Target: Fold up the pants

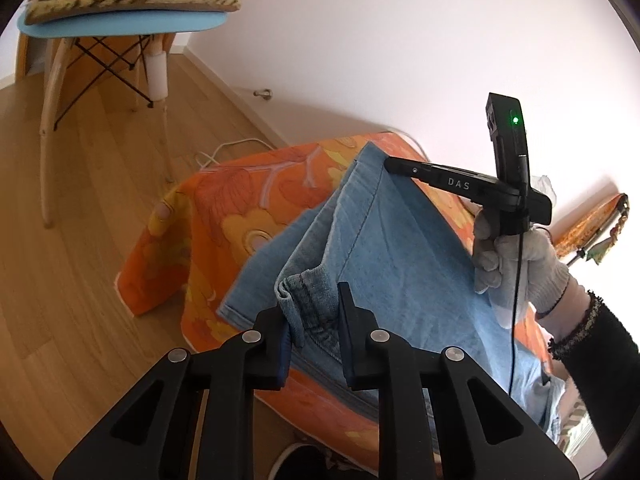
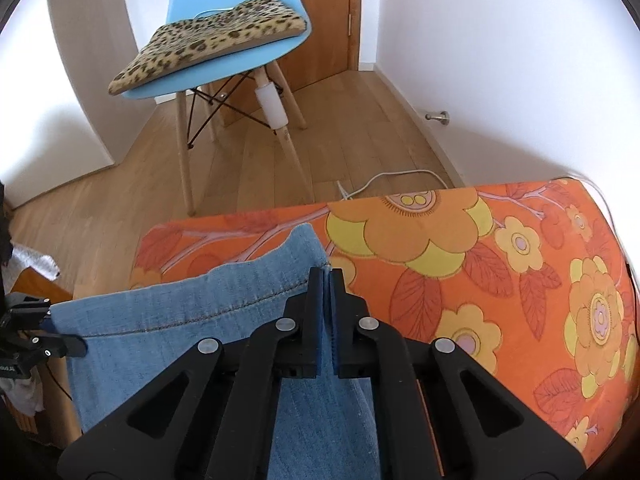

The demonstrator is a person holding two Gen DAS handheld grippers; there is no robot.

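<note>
Light blue denim pants (image 1: 384,248) lie over a table covered in an orange flowered cloth (image 1: 224,216). My left gripper (image 1: 316,320) has its jaws apart around a bunched hem of the pants, with fabric between the fingers. My right gripper (image 2: 329,300) is shut on the pants' far edge (image 2: 240,292) and holds it lifted above the cloth (image 2: 480,264). In the left wrist view the right gripper (image 1: 390,165) shows at the far corner of the pants, held by a gloved hand. The left gripper (image 2: 60,344) shows at the left edge in the right wrist view.
A blue chair (image 2: 224,64) with a leopard-print cushion (image 2: 208,40) stands on the wooden floor beyond the table. A white cable (image 2: 384,180) lies on the floor by the wall. A wooden door (image 2: 328,16) is behind the chair.
</note>
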